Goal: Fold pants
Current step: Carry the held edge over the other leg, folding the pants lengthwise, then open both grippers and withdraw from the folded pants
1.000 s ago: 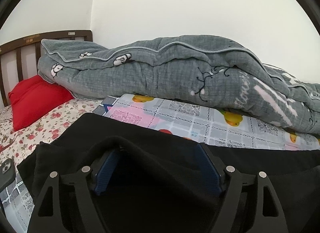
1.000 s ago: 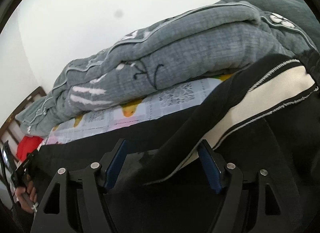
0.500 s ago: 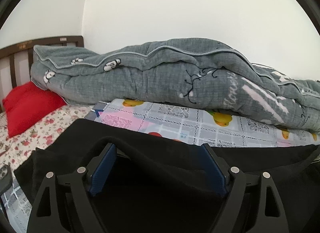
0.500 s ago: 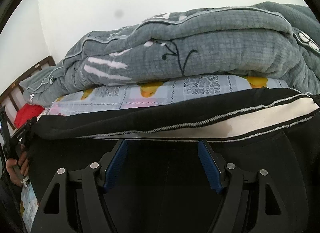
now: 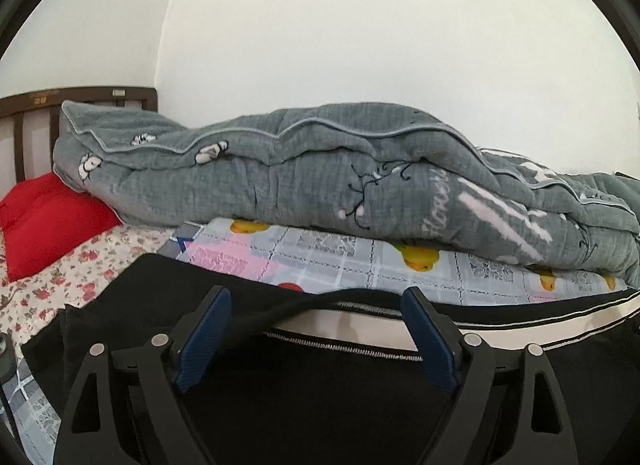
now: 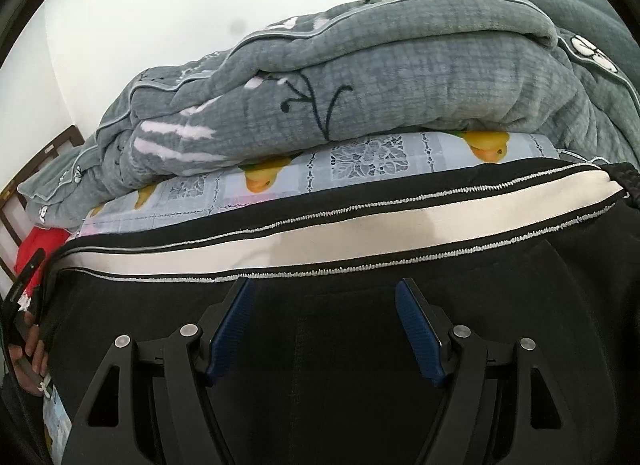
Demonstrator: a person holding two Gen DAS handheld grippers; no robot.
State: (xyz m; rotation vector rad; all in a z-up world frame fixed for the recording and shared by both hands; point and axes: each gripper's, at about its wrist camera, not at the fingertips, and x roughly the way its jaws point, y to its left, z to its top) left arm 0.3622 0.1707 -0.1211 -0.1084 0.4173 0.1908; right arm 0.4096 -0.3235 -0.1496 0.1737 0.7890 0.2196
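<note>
White wall [image 5: 360,25] behind a bed – brown slatted headboard [image 5: 24,105] at left

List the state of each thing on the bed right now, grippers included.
left gripper: open, pants fabric draped between the fingers
right gripper: open, over the pants
pants: lying lengthwise, white side stripe up
grey quilt: bunched against the wall
red pillow: at the headboard

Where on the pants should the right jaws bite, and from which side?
Grip the white-striped side seam of the black pants, coming in low from the near side toward the quilt. That edge forms a straight raised ridge just ahead of the open right gripper.
</note>
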